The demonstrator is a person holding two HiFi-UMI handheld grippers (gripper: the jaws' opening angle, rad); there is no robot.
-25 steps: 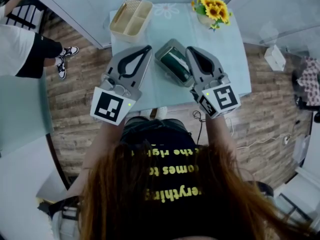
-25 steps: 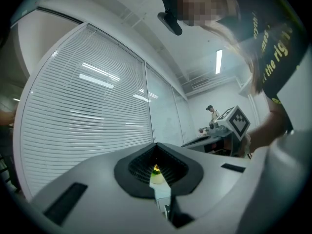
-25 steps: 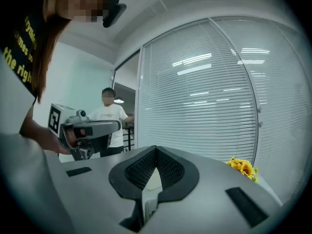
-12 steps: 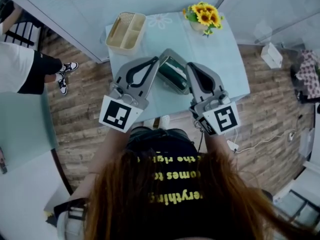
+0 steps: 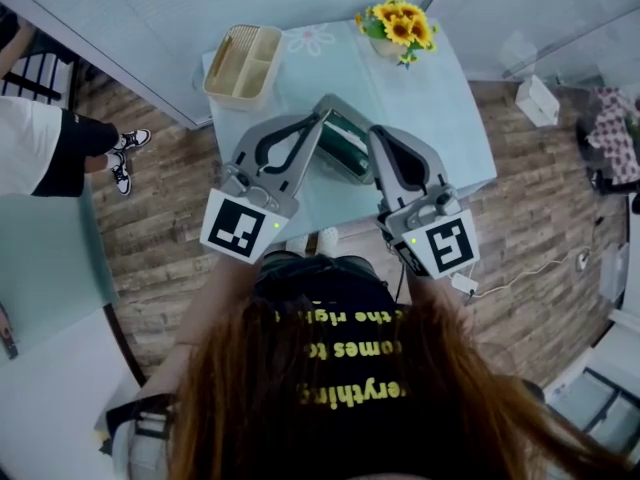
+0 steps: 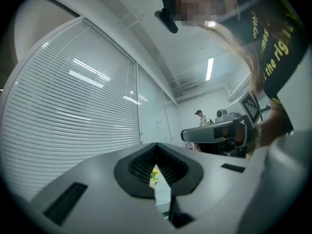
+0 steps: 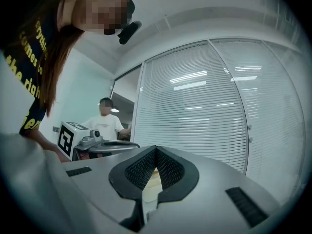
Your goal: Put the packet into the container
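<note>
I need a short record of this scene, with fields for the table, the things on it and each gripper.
surface: pale blue table
centre: grey container, a dark green item inside
far left corner: cream divided tray
far edge: sunflowers in a pot
left hand: left gripper, fingers together, nothing between them, tip by the container's rim
right hand: right gripper, fingers together, nothing between them, right of the container

On the pale glass counter (image 5: 440,118), a beige divided plastic tray (image 5: 243,63) sits at the far left corner and a pot of yellow sunflowers (image 5: 395,26) at the far right. Nearer, mid-counter, a grey oblong container (image 5: 333,106) lies between the left tongs (image 5: 318,120) and the right tongs (image 5: 374,133). A green packet (image 5: 343,138) seems to lie inside it.
</note>
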